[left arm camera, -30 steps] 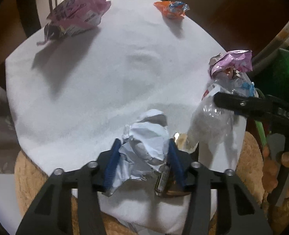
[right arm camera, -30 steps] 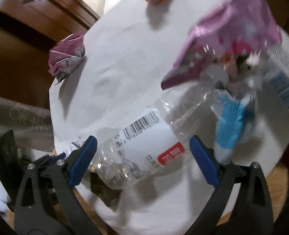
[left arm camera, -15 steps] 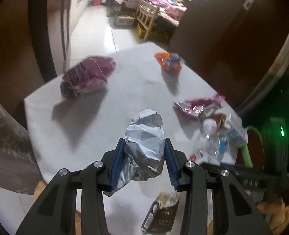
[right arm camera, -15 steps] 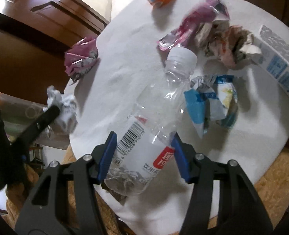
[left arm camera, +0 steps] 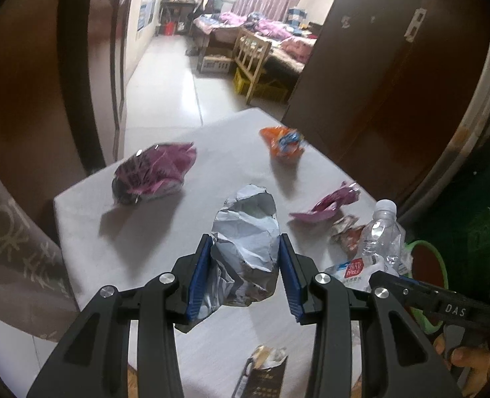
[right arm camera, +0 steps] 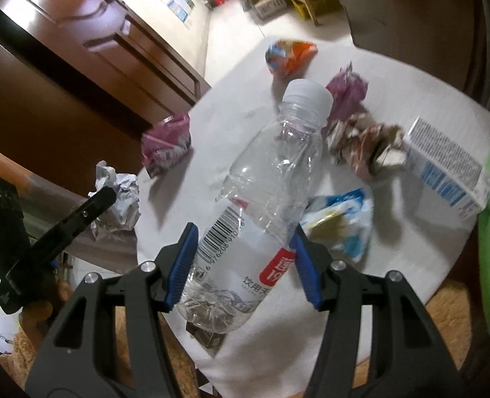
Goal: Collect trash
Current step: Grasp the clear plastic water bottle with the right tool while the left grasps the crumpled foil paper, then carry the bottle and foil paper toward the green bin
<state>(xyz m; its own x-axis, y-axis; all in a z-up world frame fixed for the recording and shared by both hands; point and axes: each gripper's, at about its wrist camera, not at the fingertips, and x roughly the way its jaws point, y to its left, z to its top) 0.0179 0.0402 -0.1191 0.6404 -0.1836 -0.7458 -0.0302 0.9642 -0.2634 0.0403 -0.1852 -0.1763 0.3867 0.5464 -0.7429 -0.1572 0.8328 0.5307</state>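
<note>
Partly behind the plastic bottle (right arm camera: 271, 199), a blurred blue-white wrapper (right arm camera: 342, 222).

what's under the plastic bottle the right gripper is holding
The plastic bottle, clamped in the right hand-held gripper, is lifted over the white tablecloth. A dark wrapper corner pokes out beneath its base; the rest is covered. A blue-white wrapper lies beside it.

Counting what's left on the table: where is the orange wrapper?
The orange wrapper lies at the table's far edge, beyond the small pink wrapper, right of the big pink bag.
</note>
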